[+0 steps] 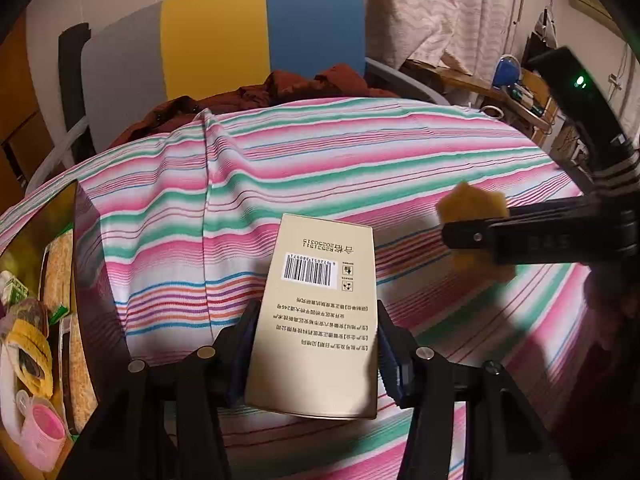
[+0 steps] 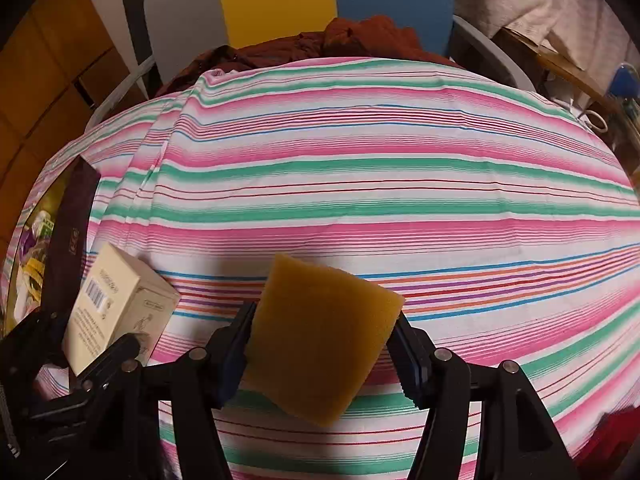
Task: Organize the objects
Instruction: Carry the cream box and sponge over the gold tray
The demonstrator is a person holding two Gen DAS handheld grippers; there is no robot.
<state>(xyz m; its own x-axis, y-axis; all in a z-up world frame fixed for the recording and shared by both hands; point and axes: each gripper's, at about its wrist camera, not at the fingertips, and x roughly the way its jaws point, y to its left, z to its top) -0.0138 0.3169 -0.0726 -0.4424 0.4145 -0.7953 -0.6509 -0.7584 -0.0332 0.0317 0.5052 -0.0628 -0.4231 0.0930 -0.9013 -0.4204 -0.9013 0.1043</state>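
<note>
My left gripper [image 1: 316, 340] is shut on a beige carton [image 1: 320, 304] with a barcode, held above the striped cloth [image 1: 180, 208]. The same carton [image 2: 108, 304] shows at the lower left of the right wrist view, clamped by the left gripper [image 2: 76, 340]. My right gripper [image 2: 324, 340] is shut on a yellow sponge [image 2: 320, 336], tilted between its blue pads. That sponge [image 1: 472, 208] appears blurred at the right of the left wrist view, pinched by the right gripper [image 1: 460, 236]. A dark open box [image 1: 80, 264] at the far left holds several small items.
A grey, yellow and blue chair back [image 1: 216, 36] stands behind the cloth, with a brown garment [image 1: 280, 88] on its seat. A cluttered wooden shelf [image 1: 516, 92] is at the back right. The box at left holds a pink cup [image 1: 44, 432] and tape rolls.
</note>
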